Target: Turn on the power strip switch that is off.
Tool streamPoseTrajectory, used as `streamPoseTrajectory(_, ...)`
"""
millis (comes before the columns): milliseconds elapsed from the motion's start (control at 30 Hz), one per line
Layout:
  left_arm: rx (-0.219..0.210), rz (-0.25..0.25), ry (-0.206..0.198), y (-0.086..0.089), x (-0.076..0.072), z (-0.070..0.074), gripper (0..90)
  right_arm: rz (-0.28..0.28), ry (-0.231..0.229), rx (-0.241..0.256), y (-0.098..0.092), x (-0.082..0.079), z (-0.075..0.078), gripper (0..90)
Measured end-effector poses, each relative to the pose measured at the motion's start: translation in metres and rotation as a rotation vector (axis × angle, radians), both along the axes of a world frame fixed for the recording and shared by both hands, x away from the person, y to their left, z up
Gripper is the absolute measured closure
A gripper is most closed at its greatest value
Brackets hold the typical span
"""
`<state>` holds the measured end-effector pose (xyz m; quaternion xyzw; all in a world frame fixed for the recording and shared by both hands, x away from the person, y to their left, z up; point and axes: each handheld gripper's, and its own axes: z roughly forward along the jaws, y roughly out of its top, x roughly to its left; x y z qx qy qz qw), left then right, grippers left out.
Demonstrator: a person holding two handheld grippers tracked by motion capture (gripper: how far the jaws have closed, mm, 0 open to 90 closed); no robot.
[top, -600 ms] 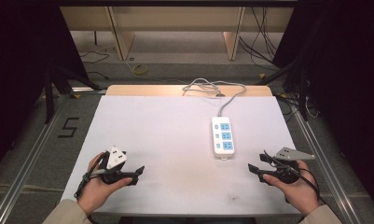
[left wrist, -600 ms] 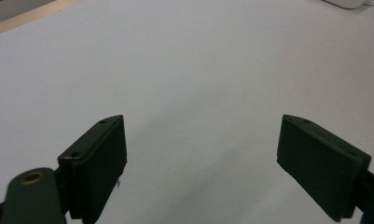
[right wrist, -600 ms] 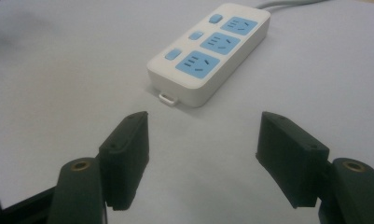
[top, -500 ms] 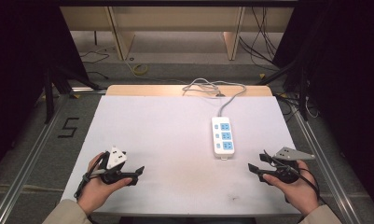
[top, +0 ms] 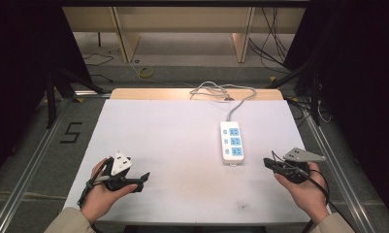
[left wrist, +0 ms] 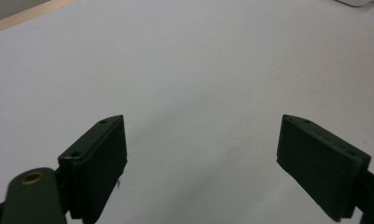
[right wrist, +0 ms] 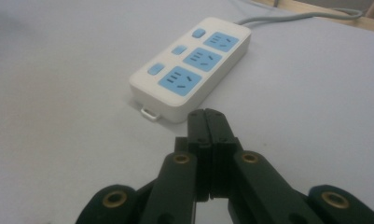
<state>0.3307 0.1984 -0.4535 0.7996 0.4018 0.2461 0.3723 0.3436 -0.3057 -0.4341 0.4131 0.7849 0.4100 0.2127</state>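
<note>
Nothing has shifted since a moment ago: we rest both hands near the table's [top: 172, 126] front edge, left gripper [left wrist: 201, 154] spread wide and empty, right gripper [right wrist: 207, 128] clenched on nothing, just short of the strip [right wrist: 194, 65] lying right of centre, so work hasn't begun.

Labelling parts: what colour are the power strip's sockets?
Light blue on the white power strip, best in the right gripper view.

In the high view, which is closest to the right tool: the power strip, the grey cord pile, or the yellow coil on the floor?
From the right tool:
1. Power strip, on the table beside it.
2. Grey cord pile, at the table's far edge.
3. Yellow coil, on the floor beyond the table.
</note>
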Motion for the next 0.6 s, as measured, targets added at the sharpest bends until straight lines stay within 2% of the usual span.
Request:
streamPoseTrajectory(200, -0.003, -0.001, -0.005, 0.000, 0.000, 0.001, 15.6, -0.016, -0.004, -0.005, 0.001, 0.008, 0.003, 90.0)
streamPoseTrajectory(600, -0.009, -0.008, -0.005, -0.002, 0.000, 0.001, 15.7, -0.005, -0.007, -0.008, 0.008, 0.021, 0.008, 90.0)
